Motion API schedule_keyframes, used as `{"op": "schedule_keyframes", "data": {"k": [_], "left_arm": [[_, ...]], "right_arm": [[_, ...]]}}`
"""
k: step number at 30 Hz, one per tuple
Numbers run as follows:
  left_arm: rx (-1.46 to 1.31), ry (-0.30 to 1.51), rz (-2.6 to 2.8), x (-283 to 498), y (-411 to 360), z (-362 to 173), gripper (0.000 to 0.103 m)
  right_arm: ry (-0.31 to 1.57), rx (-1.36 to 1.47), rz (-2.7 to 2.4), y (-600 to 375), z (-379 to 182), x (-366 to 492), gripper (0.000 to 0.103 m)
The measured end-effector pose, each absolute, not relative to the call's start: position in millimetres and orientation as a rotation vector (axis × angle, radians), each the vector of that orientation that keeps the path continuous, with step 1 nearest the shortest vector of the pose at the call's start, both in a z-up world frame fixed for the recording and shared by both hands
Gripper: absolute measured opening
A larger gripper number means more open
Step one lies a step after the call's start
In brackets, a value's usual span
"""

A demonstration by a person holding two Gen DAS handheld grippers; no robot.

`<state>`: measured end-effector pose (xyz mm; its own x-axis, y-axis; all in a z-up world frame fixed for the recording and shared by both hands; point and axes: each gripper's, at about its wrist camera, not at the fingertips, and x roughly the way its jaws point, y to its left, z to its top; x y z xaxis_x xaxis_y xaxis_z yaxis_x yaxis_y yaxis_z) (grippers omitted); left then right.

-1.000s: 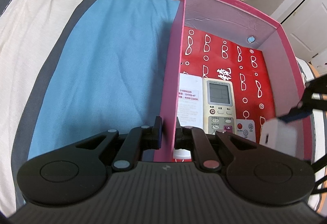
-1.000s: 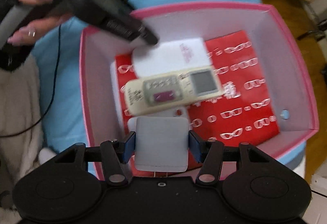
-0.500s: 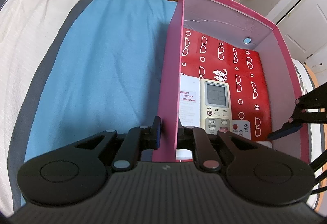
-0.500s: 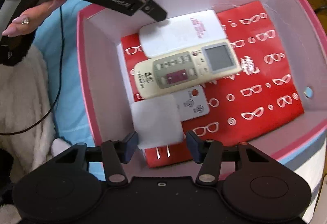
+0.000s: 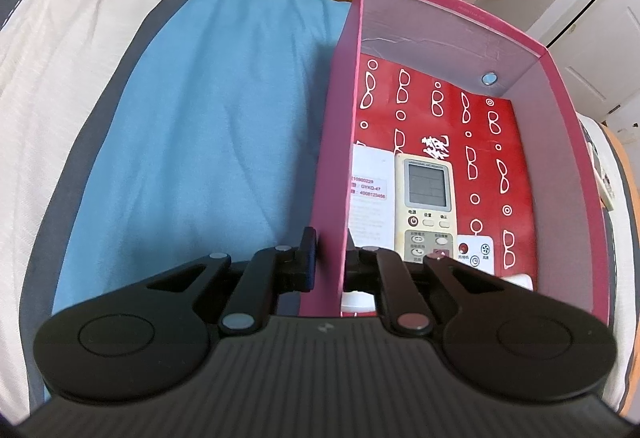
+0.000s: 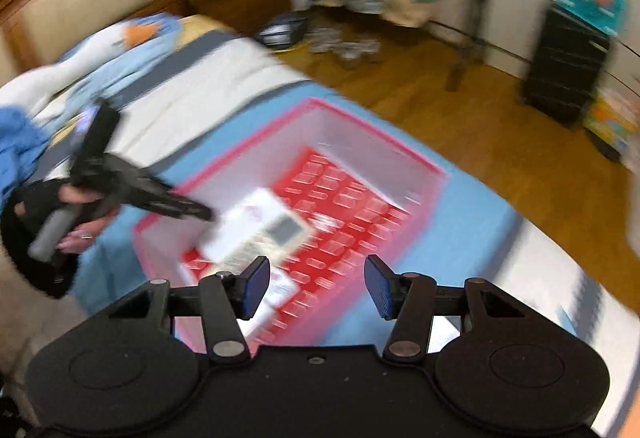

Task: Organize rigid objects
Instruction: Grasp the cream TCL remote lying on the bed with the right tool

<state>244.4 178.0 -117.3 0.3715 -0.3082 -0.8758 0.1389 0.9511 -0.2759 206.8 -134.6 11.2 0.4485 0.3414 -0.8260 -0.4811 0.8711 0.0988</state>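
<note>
Left gripper (image 5: 329,258) pinching box (image 5: 334,142) wall; right gripper (image 6: 316,288) wide, empty. Keep box steady during next pickup.

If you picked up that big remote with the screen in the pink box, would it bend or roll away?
Probably neither. The remote looks like a hard plastic slab, so it should stay stiff. It lies flat and is long and boxy, so it should slide rather than roll. Its smooth casing might be a bit slippery, and the screen could scratch if dropped into the pink box.

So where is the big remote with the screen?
The big remote lies inside the pink box on the red sheet, beside a white card.
</note>
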Motion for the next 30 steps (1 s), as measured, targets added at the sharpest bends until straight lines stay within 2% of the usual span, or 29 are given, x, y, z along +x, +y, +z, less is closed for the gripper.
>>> {"op": "schedule_keyframes", "data": {"k": [4, 9, 18, 22, 30], "left_arm": [[-0.164, 1.161, -0.281, 244, 177, -117, 0.009], [-0.151, 1.163, -0.271, 244, 175, -116, 0.009], [-0.158, 1.168, -0.269, 244, 176, -117, 0.009], [-0.157, 1.173, -0.267, 246, 176, -119, 0.009], [-0.153, 1.174, -0.265, 246, 174, -119, 0.009]], "right_arm": [[1.062, 0.011, 0.343, -188, -19, 209, 0.058], [1.195, 0.254, 0.155, -256, -84, 206, 0.058], [1.145, 0.354, -0.036, -292, -152, 199, 0.059], [1.115, 0.440, -0.063, -295, -163, 203, 0.069], [1.085, 0.280, -0.064, -275, -159, 198, 0.067]]}}
